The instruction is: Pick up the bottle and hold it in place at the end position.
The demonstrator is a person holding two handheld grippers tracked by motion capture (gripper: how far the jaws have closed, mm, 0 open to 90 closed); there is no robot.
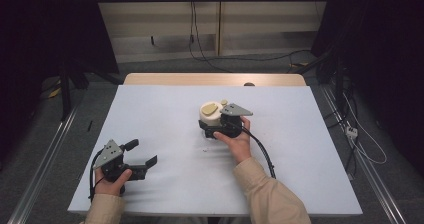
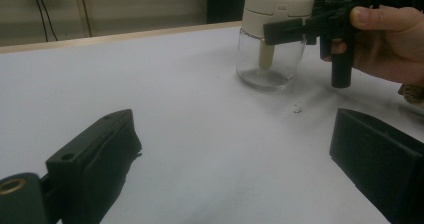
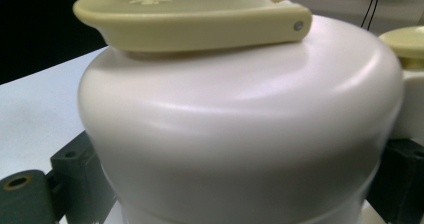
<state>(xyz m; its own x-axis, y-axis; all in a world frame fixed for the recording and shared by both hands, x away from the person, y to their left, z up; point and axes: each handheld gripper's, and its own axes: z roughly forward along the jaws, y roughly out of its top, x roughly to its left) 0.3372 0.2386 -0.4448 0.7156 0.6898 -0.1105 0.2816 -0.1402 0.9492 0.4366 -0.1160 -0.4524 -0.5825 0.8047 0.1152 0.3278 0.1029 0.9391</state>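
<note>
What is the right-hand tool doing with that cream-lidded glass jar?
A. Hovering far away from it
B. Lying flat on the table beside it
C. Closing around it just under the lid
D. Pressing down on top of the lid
C: the right gripper has its fingers on either side of the jar, just below the cream lid, while the jar stands upright on the table.

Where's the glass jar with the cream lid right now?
In the high view the jar stands just right of the middle of the white table, with the right gripper closed around it just below the lid; the left gripper sits apart, near the front left.
</note>
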